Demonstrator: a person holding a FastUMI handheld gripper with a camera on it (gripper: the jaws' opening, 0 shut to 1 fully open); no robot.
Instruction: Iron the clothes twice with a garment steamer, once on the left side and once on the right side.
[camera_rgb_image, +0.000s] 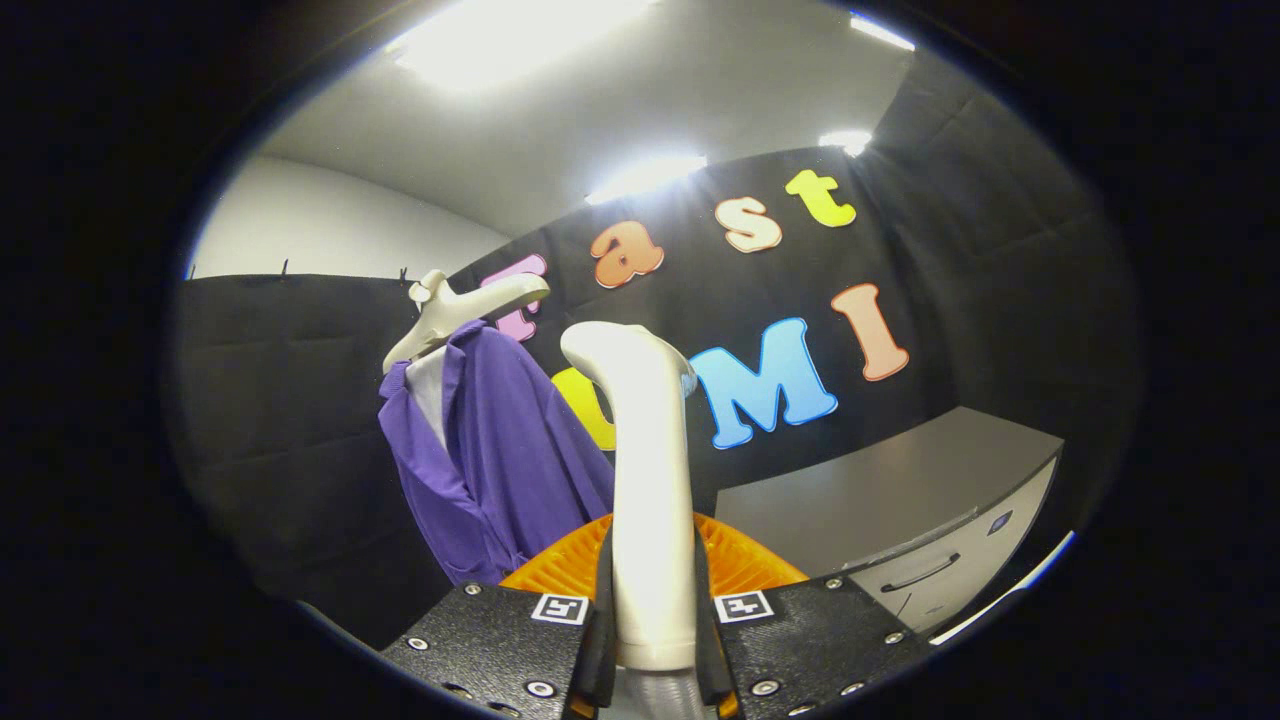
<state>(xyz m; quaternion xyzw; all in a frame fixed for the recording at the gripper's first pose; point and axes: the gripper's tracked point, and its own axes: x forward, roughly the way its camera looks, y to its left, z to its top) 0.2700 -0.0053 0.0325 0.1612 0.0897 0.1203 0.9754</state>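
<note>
The claw (655, 625) is clamped on the handle of the garment steamer (650, 470), both fingers (500, 640) pressing its sides low down. The steamer's cream handle is smooth and glossy, rising upright from between the fingers and bending at the top into a rounded head turned toward the left. The fingers are flat, grainy plates with small screws and 2 square printed markers near the handle.

Beyond the fingers to the left hangs the purple shirt (500, 460), its cloth soft and matte, falling in loose vertical folds with an open collar showing a pale lining. It hangs on a cream hanger (450, 315), smooth and curved, with 1 arm reaching right above the shirt's shoulder. The steamer head stands near the shirt's right edge but apart from it, with a strip of dark wall showing between them.

Just behind the handle, low between the fingers, sits an orange ribbed piece (745, 560) with fine parallel ridges; what it belongs to I cannot tell.

To the right lies a grey bench (880, 490) with a flat, bare top, a straight front edge, and a pale drawer front (930, 575) bearing a dark bar handle. Open room lies above that bench and between steamer and wall. Bright ceiling lights (510, 40) glare overhead.
</note>
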